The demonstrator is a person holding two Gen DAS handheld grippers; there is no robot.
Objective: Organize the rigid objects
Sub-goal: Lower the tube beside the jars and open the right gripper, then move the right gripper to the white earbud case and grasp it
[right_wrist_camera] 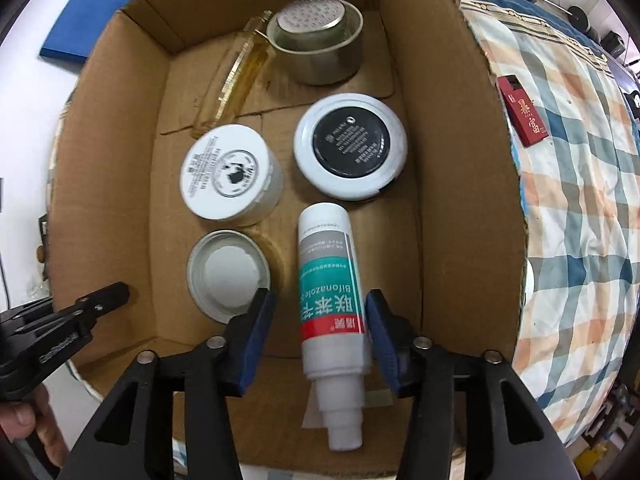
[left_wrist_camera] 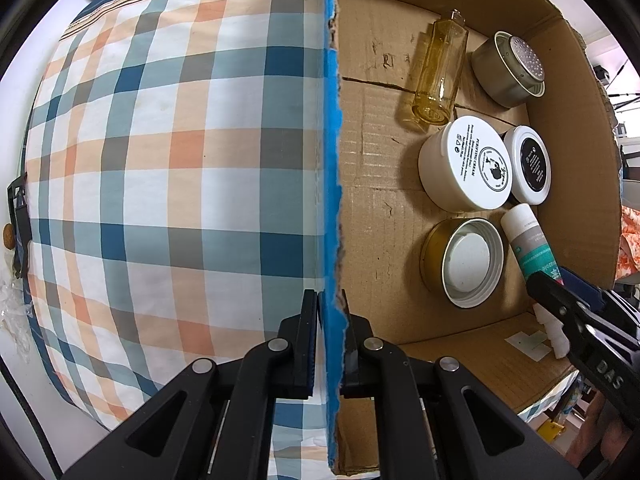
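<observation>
A cardboard box (right_wrist_camera: 448, 152) lies open on a checked bedsheet. Inside it are a white bottle with a teal and red label (right_wrist_camera: 330, 284), a white cream jar (right_wrist_camera: 230, 174), a white jar with a black lid label (right_wrist_camera: 350, 146), an upturned jar with a white lid (right_wrist_camera: 226, 274), a yellow glass bottle (right_wrist_camera: 240, 80) and a metal tin (right_wrist_camera: 318, 44). My right gripper (right_wrist_camera: 318, 334) is open, its blue pads either side of the white bottle. My left gripper (left_wrist_camera: 330, 332) is shut on the box's blue-edged wall (left_wrist_camera: 332, 160). The white bottle also shows in the left wrist view (left_wrist_camera: 528, 240).
The checked bedsheet (left_wrist_camera: 160, 160) covers the bed around the box. A red packet (right_wrist_camera: 522, 110) lies on the sheet to the right of the box. A blue pad (right_wrist_camera: 88, 16) lies at the far left.
</observation>
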